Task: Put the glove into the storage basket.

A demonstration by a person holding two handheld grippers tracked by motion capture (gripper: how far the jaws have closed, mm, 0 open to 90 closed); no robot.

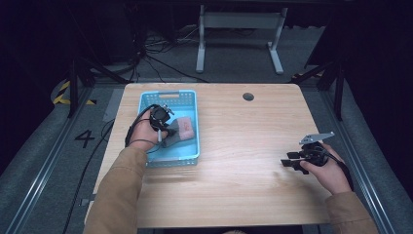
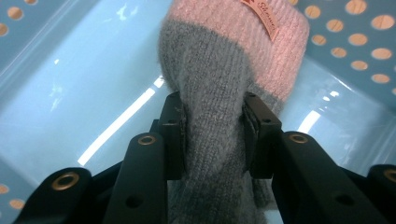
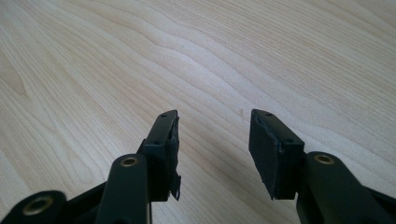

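Left gripper (image 2: 212, 135): jaws pinch the grey-pink sock (image 2: 224, 70) inside the blue basket (image 1: 191, 97).
Right gripper (image 3: 212, 154): jaws apart, holding nothing, near the table's (image 1: 243, 185) right edge.
Risk: I judge the soft knit may slip or snag on the basket wall.

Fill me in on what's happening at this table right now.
A person works with a gripper in each hand. The left gripper is inside the blue basket, its jaws closed on the grey part of a grey and pink knitted sock, which hangs or lies just over the basket floor. The right gripper sits apart over the bare wooden table, jaws open, holding nothing.
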